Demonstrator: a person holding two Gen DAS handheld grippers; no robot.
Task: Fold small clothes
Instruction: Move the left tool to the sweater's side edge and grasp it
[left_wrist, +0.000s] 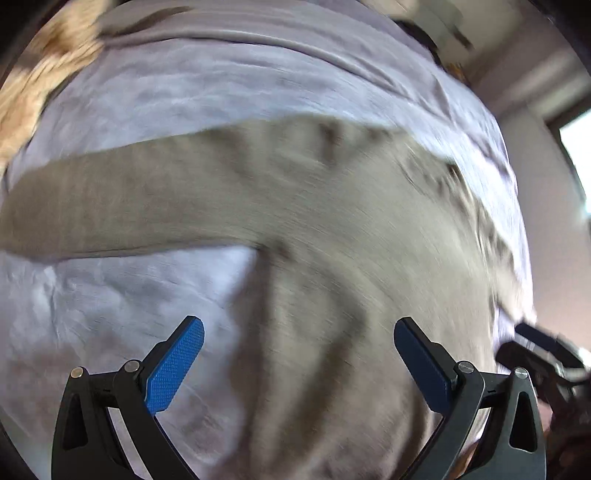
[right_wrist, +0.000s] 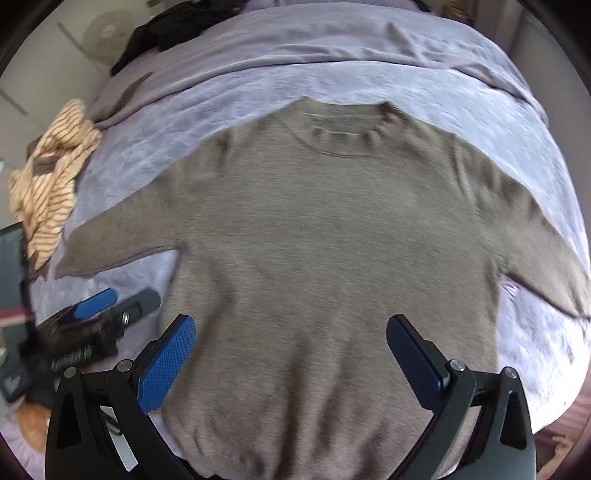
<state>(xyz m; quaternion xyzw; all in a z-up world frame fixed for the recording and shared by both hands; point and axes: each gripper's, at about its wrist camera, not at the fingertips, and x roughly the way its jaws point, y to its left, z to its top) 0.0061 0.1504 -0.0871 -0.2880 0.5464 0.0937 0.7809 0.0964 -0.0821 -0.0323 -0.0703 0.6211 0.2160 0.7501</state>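
A grey-brown long-sleeved sweater (right_wrist: 332, 236) lies flat and face up on a pale lilac bed cover (right_wrist: 221, 107), collar at the far side, both sleeves spread outward. My right gripper (right_wrist: 291, 332) hovers open over the sweater's lower body with nothing between its blue pads. My left gripper (left_wrist: 299, 332) is open too, above the sweater (left_wrist: 295, 192) near its left armpit, and holds nothing; that view is blurred by motion. In the right wrist view the left gripper (right_wrist: 110, 306) shows at the lower left, beside the sweater's left edge.
A crumpled tan striped garment (right_wrist: 51, 184) lies at the bed's left edge. A lilac sheet or garment (right_wrist: 295, 40) is bunched along the far side, with dark clothes (right_wrist: 177, 22) behind it. The bed cover (left_wrist: 129, 291) drops off at right, near a wall and window.
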